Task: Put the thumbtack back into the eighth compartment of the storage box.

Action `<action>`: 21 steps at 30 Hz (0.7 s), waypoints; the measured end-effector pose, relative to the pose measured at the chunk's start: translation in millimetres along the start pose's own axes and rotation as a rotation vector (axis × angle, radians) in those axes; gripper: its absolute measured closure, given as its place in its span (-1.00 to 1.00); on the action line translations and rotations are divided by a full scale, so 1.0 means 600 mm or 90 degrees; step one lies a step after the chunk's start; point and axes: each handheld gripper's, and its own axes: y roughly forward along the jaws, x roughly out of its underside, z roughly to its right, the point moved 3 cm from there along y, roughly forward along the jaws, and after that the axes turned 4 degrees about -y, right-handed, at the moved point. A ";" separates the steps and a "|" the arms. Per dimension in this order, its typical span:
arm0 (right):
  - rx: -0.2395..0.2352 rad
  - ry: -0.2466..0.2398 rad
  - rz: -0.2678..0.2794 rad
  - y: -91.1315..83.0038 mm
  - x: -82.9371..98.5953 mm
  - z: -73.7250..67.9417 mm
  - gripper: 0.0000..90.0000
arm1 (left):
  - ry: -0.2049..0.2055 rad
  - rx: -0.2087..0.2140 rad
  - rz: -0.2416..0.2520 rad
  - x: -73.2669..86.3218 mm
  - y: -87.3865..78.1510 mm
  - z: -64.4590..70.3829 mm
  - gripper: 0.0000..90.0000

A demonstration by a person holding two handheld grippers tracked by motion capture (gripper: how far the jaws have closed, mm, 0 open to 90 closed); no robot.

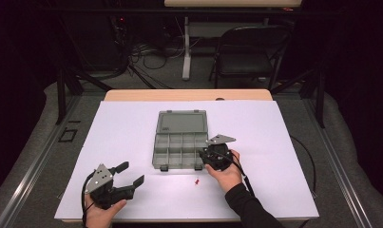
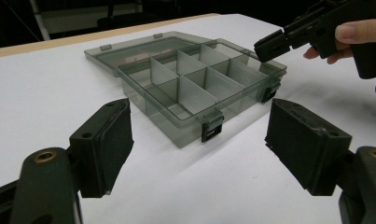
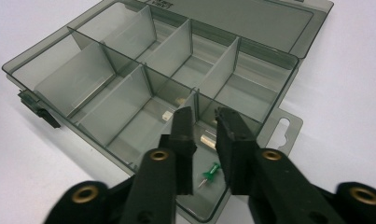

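A smoky grey compartment box [image 1: 166, 149] lies open mid-table, its lid [image 1: 182, 122] folded flat behind it. My right gripper [image 1: 204, 153] hovers over the box's front right corner. In the right gripper view its jaws [image 3: 204, 114] stand a narrow gap apart with nothing between them. A green pushpin [image 3: 210, 173] lies in the compartment below them. A red pushpin [image 1: 197, 182] rests on the white sheet in front of the box. My left gripper [image 1: 133, 172] sits at the front left, wide open and empty, facing the box [image 2: 176, 135] and the right gripper [image 2: 269, 46].
A white sheet [image 1: 132, 123] covers the tabletop, whose wooden far edge [image 1: 189, 94] shows beyond it. Two small pale bits [image 3: 167, 115] lie in the front compartments. A black folding chair [image 1: 248, 52] and cables stand on the floor behind the table.
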 end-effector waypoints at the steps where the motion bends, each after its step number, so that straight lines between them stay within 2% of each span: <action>1: 0.000 0.000 0.000 0.000 0.000 0.000 0.53 | 0.000 0.000 0.000 0.000 0.000 0.000 -0.50; 2: 0.007 -0.006 0.009 -0.005 -0.001 -0.003 0.35 | 0.000 -0.001 0.001 0.000 -0.001 0.000 -0.50; 3: 0.007 -0.006 0.009 -0.005 -0.001 -0.003 0.35 | 0.000 -0.001 0.001 0.000 -0.001 0.000 -0.50; 4: 0.020 -0.013 0.022 -0.011 -0.003 -0.006 0.21 | 0.000 -0.001 0.000 0.000 -0.001 0.000 -0.50; 5: 0.024 -0.017 0.028 -0.014 -0.003 -0.007 0.16 | 0.000 -0.002 0.000 0.000 -0.001 -0.001 -0.50; 6: 0.024 -0.017 0.028 -0.014 -0.003 -0.007 0.16 | 0.000 -0.002 0.000 0.000 -0.001 -0.001 -0.50; 7: 0.022 -0.022 0.031 -0.020 -0.004 -0.010 0.04 | 0.000 -0.002 0.000 0.000 -0.001 -0.001 -0.50; 12: 0.012 -0.022 0.031 -0.032 -0.002 -0.015 -0.07 | 0.001 -0.002 0.001 0.000 -0.001 0.000 -0.50; 21: -0.001 -0.031 0.077 -0.066 0.012 -0.028 -0.19 | 0.001 -0.002 0.001 0.000 -0.001 0.000 -0.50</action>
